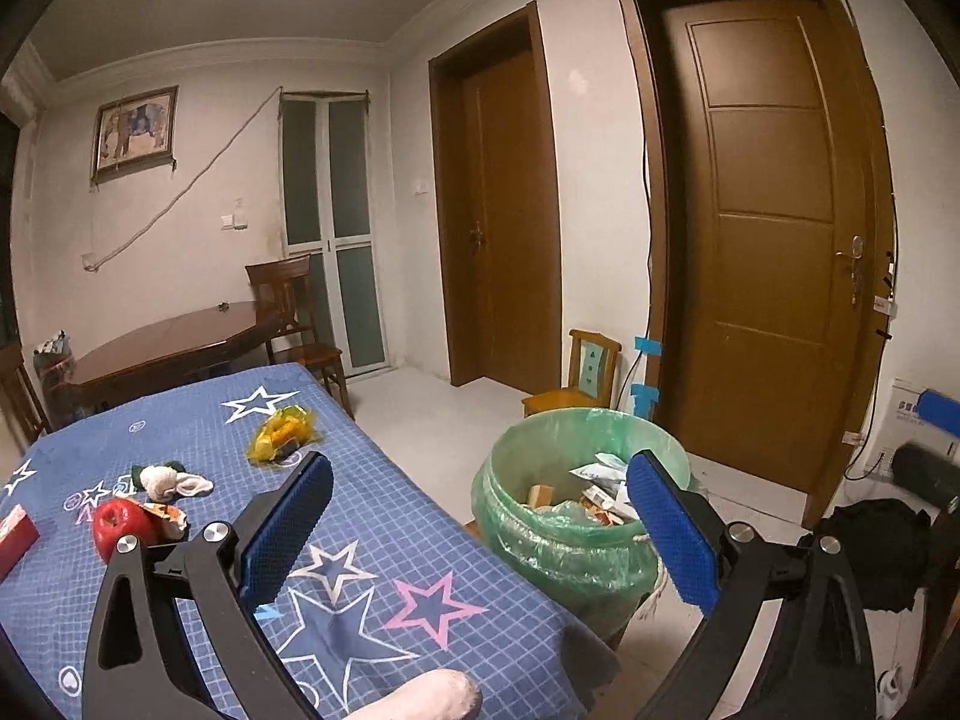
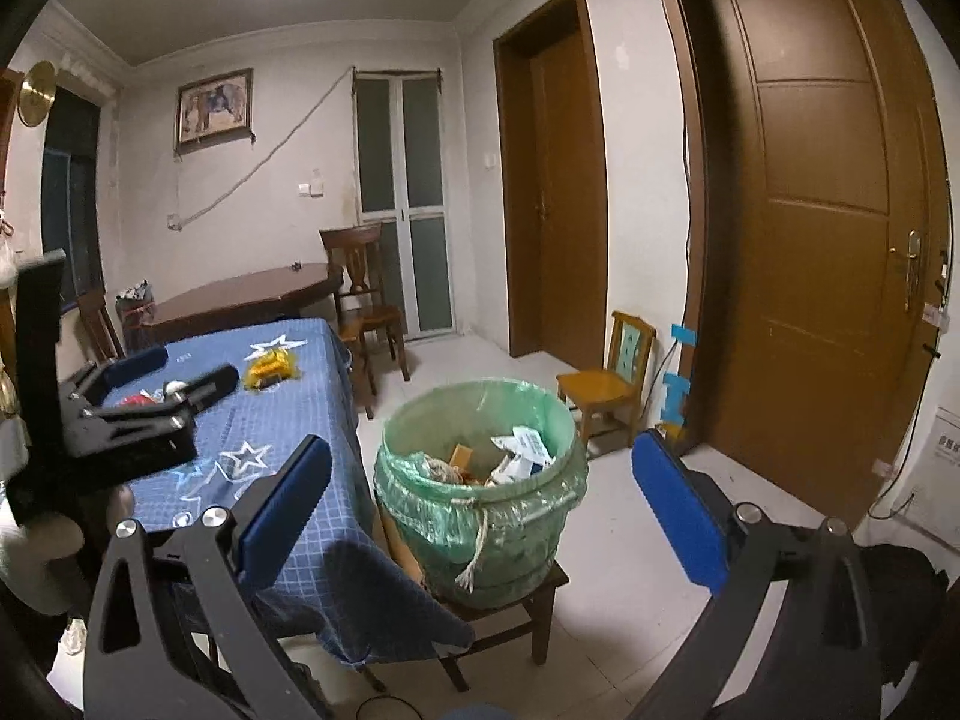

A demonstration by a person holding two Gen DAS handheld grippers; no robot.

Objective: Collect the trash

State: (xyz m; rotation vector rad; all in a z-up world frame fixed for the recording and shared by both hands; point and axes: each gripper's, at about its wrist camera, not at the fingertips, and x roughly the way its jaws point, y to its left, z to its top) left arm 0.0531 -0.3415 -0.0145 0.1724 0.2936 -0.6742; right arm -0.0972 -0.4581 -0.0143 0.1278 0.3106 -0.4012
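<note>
My left gripper (image 1: 480,525) is open and empty, over the near right corner of the blue star tablecloth (image 1: 384,516). On the cloth lie a yellow wrapper (image 1: 282,435), a white crumpled tissue (image 1: 171,480), a red apple (image 1: 123,525) with an orange wrapper (image 1: 165,513) against it, and a red box (image 1: 15,534). The bin lined with a green bag (image 1: 510,480) stands right of the table and holds paper and cardboard scraps. My right gripper (image 2: 480,510) is open and empty, facing the bin (image 2: 420,480). The left gripper (image 2: 180,375) shows over the table in the right wrist view.
The bin rests on a low wooden stool (image 2: 540,600). Behind are a dark round table (image 2: 240,294) with chairs, a small wooden chair (image 2: 606,384) by the wall, and two brown doors (image 2: 828,240). A black bag (image 1: 870,540) lies on the floor at right.
</note>
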